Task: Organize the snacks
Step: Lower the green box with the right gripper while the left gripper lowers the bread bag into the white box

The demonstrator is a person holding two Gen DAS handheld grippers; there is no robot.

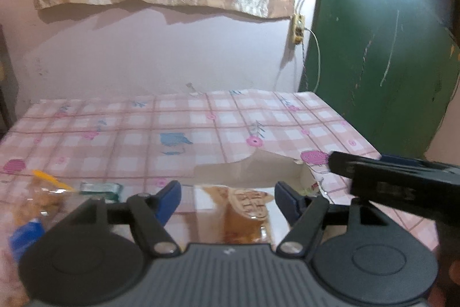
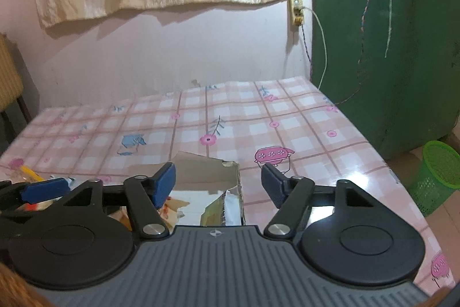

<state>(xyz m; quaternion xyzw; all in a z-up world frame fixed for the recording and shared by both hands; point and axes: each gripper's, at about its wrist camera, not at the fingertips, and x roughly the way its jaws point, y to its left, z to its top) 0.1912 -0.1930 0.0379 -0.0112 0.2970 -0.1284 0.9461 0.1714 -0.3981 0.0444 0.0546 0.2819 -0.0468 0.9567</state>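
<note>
Both grippers hover low over the open brown cardboard box, and that box is our landmark on the pink checked plastic tablecloth. This looks like the drop-off step: a clear packet of golden waffle-patterned snacks lies inside the box, directly below the left gripper, whose blue-padded fingers stand spread apart with nothing pinched between them. The packet sits between the pads' lines but free of them, as far as the blur lets me judge.

The right gripper hangs over the box's near side, fingers spread wide as well, empty, with shiny wrappers glinting in the box underneath.

Now the goods still waiting: left of the box, a see-through bag of orange-brown crisps with a yellow strip lies on the cloth, and between that bag and the box sits a small green-and-white packet. A blue packet lies nearer the camera than the crisps, only partly in view.

My call: the next move is the left gripper swinging away from the box toward the crisps bag, coming down with the fingers wide and closing gently. Thin slippery film over brittle contents, so a hard squeeze would crush them.
</note>
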